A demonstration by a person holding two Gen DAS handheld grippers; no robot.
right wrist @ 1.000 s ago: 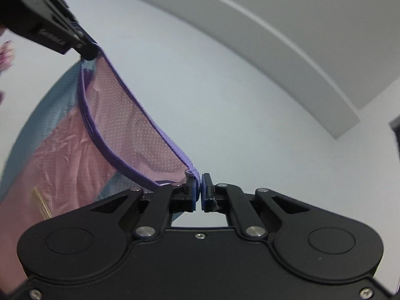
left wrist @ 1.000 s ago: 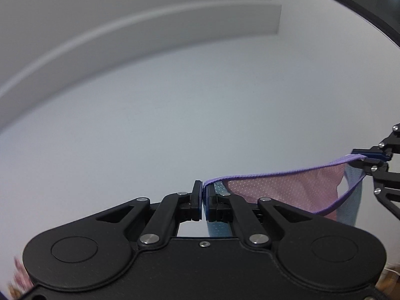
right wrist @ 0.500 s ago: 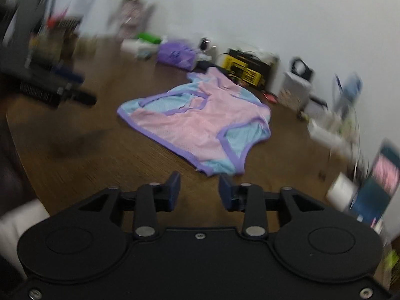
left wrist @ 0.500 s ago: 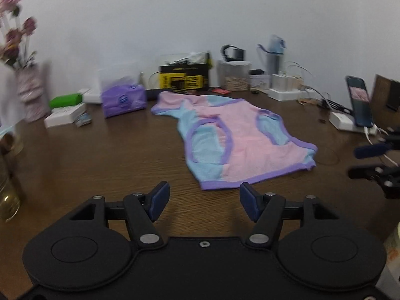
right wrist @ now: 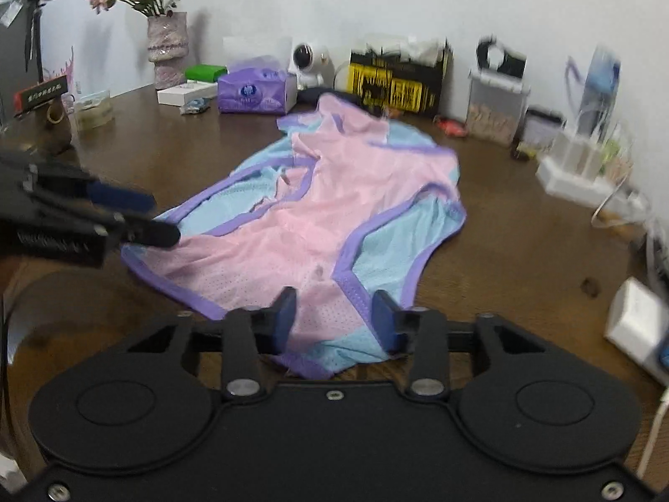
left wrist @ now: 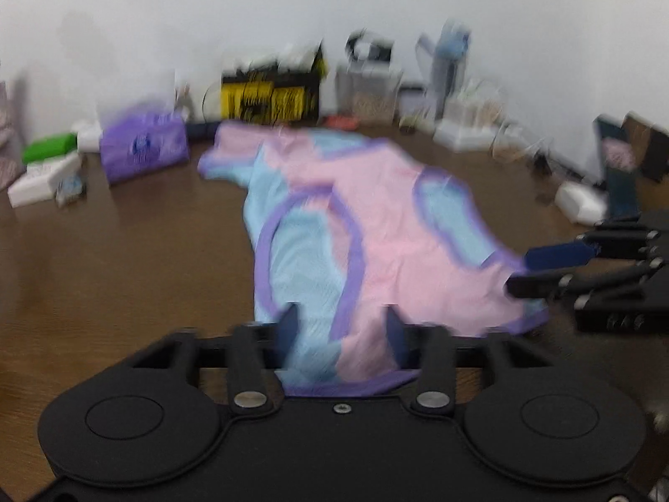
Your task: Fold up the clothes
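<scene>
- The top, a pink and pale blue mesh garment trimmed in purple, lies spread on the brown table, a little rumpled near its far end.
- Its near hem sits right in front of both cameras, with purple-edged openings showing blue fabric inside.
- The left hand-held gripper hangs over the near edge of the top with its jaws apart and nothing between them; that view is blurred.
- The right hand-held gripper is likewise spread wide over the hem, holding nothing.
- In the right view the left hand-held gripper comes in from the left side, its tips at the top's left corner; I cannot tell whether they touch the cloth.
- Beyond the top, along the white wall, stand a purple tissue pack, a yellow and black box and a clear container.
- A vase of flowers stands at the far left, near a green box.
- A small white camera sits between the tissue pack and the yellow and black box.
</scene>
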